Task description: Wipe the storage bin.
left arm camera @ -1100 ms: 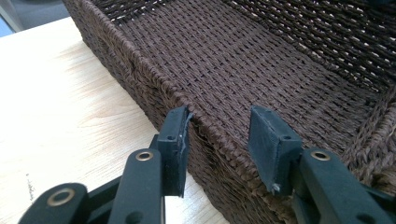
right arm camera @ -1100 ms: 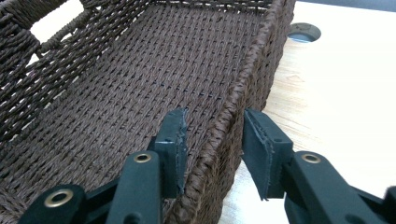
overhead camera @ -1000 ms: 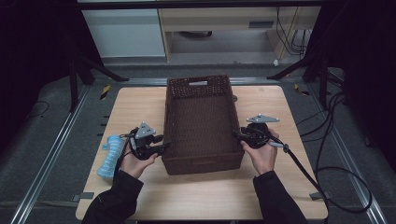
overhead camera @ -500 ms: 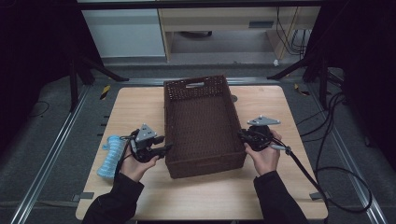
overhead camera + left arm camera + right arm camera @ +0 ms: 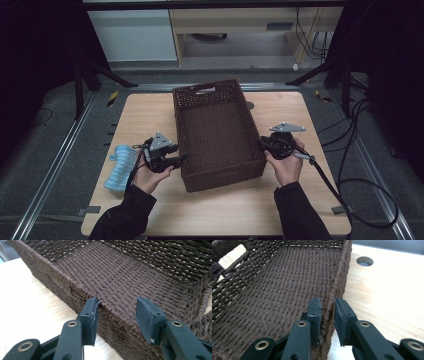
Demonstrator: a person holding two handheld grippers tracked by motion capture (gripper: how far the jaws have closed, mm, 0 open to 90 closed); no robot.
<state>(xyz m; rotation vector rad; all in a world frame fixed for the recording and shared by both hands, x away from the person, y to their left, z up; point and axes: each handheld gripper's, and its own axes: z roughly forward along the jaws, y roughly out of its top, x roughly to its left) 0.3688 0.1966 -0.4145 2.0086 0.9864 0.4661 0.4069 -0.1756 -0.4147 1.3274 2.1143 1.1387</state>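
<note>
Right gripper (image 5: pixel 327 315) clamps the right rim of the woven basket (image 5: pixel 215 127), one pad inside, one outside. Left gripper (image 5: pixel 117 315) straddles the left rim, jaws just been opening, pads off the weave. Basket sits mid-table (image 5: pixel 150 107), slightly skewed. Blue cloth (image 5: pixel 120 167) lies at the table's left edge, beside the left hand (image 5: pixel 147 175).
</note>
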